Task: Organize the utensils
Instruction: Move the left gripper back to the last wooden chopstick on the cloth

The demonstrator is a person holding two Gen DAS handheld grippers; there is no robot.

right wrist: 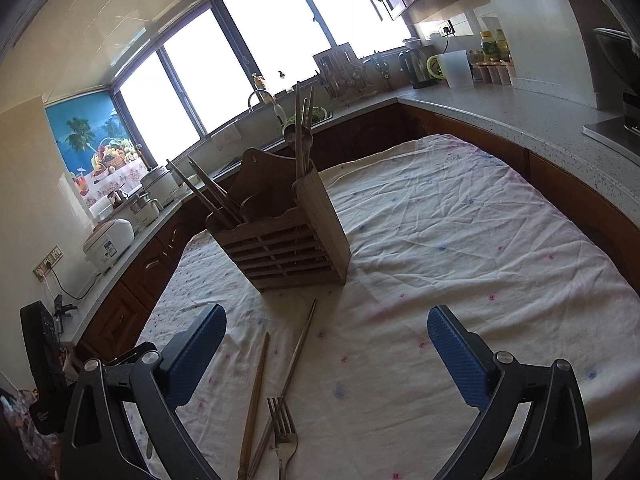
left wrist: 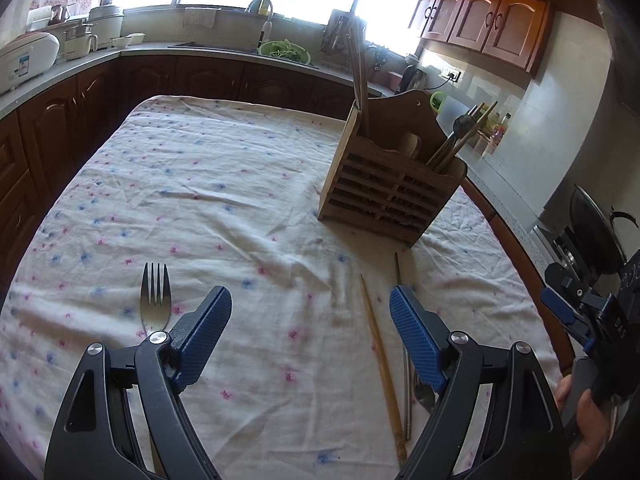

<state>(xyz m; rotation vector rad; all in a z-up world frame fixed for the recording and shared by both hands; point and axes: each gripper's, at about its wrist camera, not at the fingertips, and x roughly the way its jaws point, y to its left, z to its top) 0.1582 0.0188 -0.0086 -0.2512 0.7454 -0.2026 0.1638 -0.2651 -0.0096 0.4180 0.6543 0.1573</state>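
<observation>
Chopsticks lie on the tablecloth before the utensil holder.

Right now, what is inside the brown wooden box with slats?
Sticking out of the slatted wooden utensil box are wooden chopsticks, taller sticks and a dark metal spoon. Their lower ends are hidden behind the slats, so anything shorter inside cannot be seen.

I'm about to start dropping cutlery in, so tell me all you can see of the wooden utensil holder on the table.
The wooden utensil holder is a brown box that stands upright on the flower-print tablecloth, past both open grippers. Its front is slatted with gaps and a centre divider; the back panel rises higher, curved, with a small hole. It looks worn. It already holds chopsticks leaning out one end, and a metal spoon with more chopsticks at the other. No gripper touches it. A metal chopstick on the cloth points toward its base.
</observation>
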